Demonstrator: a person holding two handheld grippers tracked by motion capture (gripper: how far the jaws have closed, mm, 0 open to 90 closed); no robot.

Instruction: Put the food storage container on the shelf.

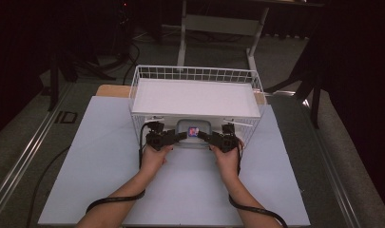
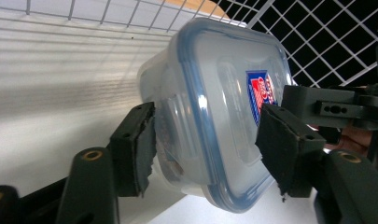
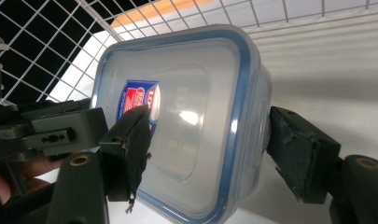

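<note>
Item: lidded plastic container (image 1: 193, 132), lying at the wire basket's (image 1: 196, 74) near edge, squarely between your left gripper (image 1: 180, 136) and right gripper (image 1: 205, 137), both jaws straddling its short ends loosely, pads apparently not pressing.

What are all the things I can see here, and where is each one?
Plastic container: one, clear with blue-rimmed lid and red-blue label, at the basket's near opening, between both grippers.
Wire basket: one, white, far middle of the table.
Table: one, pale top.
Stand: one, light grey, behind the table.
Left gripper: one, black, jaws either side of the container's left end.
Right gripper: one, black, at its right end.
Hands: two, holding the grippers.
</note>
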